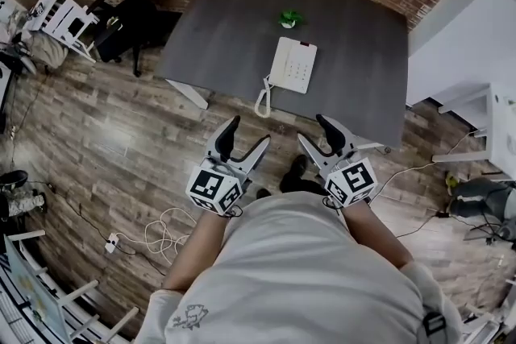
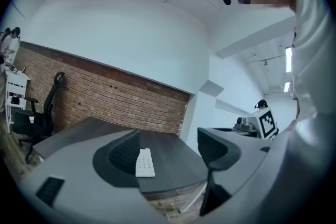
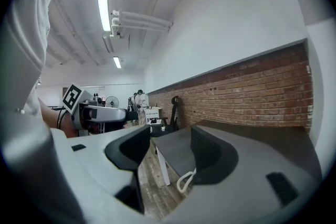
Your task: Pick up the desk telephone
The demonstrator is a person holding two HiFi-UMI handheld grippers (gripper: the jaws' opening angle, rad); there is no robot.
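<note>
While the white push-button desk telephone (image 1: 293,65) lies flat on the dark grey rectangular desk (image 1: 218,36), close to the desk's front edge, both grippers hang short of that edge, over the wood-plank floor (image 1: 121,141) on the person's side. The telephone's white coiled cord (image 1: 264,99) loops at the front edge, off the telephone's near left corner. A small green potted plant (image 1: 290,18) stands farther back on the desk, beyond the telephone.

The left gripper (image 1: 248,134) holds its jaws wide apart with nothing between the pads. In the left gripper view the telephone (image 2: 145,162) shows inside the gap of the left gripper (image 2: 170,147), tight against the inner edge of the left-hand jaw, yet it sits well away on the desk, touched by neither jaw.

The right gripper (image 1: 314,131) is also spread open and empty. In the right gripper view the gap of the right gripper (image 3: 170,147) frames the desk's front corner and one leg, and only the cord (image 3: 185,180) peeks out beside the right-hand jaw; the telephone's body is hidden behind that jaw.
</note>
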